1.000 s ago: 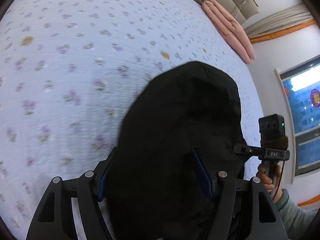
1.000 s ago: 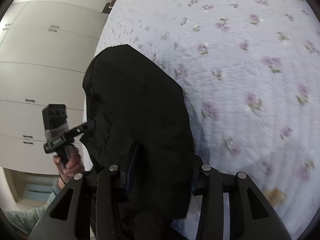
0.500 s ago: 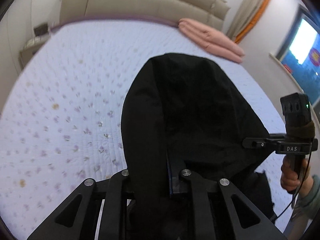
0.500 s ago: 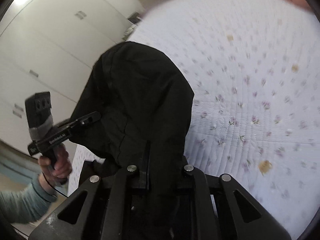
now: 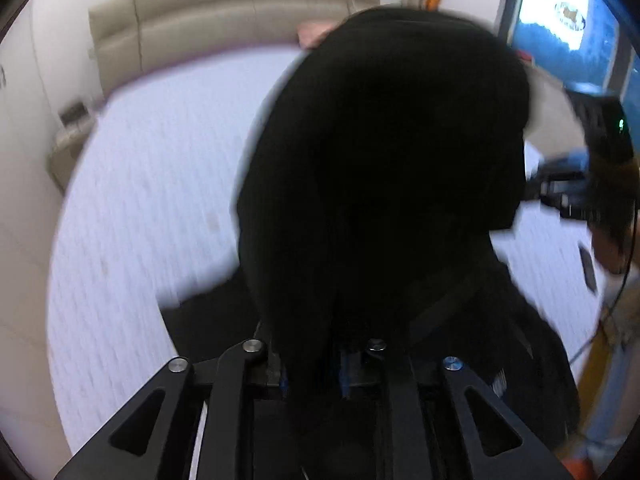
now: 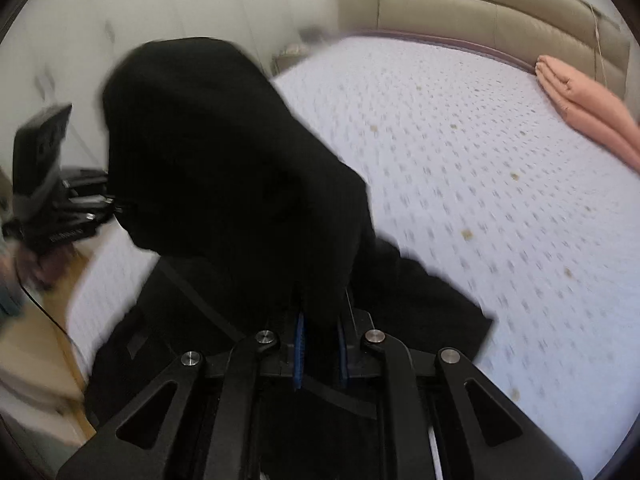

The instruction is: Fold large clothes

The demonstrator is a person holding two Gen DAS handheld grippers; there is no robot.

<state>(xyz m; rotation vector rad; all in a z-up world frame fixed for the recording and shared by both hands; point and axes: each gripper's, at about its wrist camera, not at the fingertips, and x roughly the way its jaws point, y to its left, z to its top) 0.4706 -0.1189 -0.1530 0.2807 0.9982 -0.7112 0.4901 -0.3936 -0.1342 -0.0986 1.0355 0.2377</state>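
A large black garment (image 5: 380, 168) hangs lifted above the bed and fills the middle of both wrist views (image 6: 224, 176). My left gripper (image 5: 314, 372) is shut on its edge, with cloth pinched between the blue pads. My right gripper (image 6: 320, 354) is shut on another part of the same edge. Each gripper shows in the other's view, the right one at the right edge (image 5: 580, 188) and the left one at the left edge (image 6: 56, 208). The garment's lower part drapes onto the bed (image 6: 432, 300). Both views are blurred by motion.
The bed has a white quilt with small purple flowers (image 6: 500, 184) and a beige padded headboard (image 5: 224, 12). A folded pink blanket (image 6: 584, 104) lies near the headboard. White wardrobe doors (image 6: 132, 8) stand at the left, a window (image 5: 568, 32) at the right.
Both grippers closed on the black garment and have lifted it up off the bed. The views tilted up from the quilt toward the headboard.
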